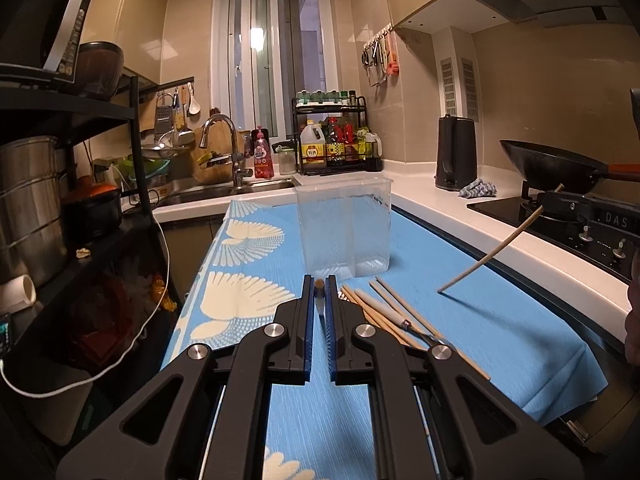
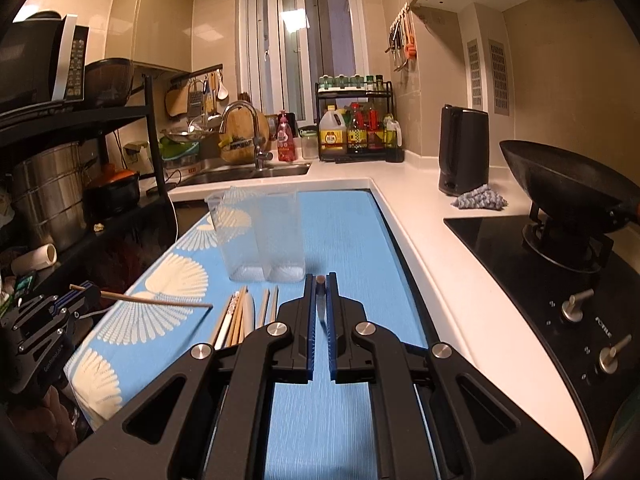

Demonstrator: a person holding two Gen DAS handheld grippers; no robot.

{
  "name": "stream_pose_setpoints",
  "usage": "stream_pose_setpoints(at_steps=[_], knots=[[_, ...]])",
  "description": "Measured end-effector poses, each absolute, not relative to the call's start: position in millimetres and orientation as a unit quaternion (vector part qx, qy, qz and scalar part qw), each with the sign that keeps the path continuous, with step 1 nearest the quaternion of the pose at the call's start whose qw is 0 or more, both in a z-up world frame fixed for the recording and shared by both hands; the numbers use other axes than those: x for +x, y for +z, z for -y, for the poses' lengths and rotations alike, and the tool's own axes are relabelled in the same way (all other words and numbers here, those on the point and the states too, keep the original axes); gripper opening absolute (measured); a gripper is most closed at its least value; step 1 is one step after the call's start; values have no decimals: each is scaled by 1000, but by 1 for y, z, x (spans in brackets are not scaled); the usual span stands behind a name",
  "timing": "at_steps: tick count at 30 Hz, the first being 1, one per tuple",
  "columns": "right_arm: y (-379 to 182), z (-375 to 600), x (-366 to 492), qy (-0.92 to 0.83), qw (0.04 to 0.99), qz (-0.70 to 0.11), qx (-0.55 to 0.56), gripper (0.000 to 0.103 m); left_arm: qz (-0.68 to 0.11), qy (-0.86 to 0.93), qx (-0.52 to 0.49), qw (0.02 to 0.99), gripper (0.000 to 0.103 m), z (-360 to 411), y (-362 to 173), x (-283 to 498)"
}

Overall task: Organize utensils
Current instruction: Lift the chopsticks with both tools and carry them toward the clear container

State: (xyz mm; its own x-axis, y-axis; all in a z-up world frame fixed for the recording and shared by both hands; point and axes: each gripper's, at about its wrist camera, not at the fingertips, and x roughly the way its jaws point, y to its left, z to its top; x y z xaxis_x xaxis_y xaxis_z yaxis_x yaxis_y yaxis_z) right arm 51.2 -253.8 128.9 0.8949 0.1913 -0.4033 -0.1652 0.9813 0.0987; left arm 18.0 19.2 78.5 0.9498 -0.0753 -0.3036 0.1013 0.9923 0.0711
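A clear plastic two-compartment holder stands upright on the blue patterned cloth; it also shows in the right wrist view. My left gripper is shut on a wooden chopstick, seen end-on; from the right wrist view that chopstick juts out over the cloth. My right gripper is shut on another chopstick; from the left wrist view it slants down, tip close to the cloth. Several chopsticks and utensils lie on the cloth in front of the holder.
A sink with faucet and a condiment rack are behind. A black kettle, a grey rag, and a wok on the stove are at the right. A black shelf rack with pots stands at the left.
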Motion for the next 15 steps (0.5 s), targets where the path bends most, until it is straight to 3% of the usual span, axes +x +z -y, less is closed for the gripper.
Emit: stream_pose_setpoints(at_steps=[15], knots=[[181,233,93,126,970,-204,23,5,-170,-77,-3,982,6,-46,146,72]])
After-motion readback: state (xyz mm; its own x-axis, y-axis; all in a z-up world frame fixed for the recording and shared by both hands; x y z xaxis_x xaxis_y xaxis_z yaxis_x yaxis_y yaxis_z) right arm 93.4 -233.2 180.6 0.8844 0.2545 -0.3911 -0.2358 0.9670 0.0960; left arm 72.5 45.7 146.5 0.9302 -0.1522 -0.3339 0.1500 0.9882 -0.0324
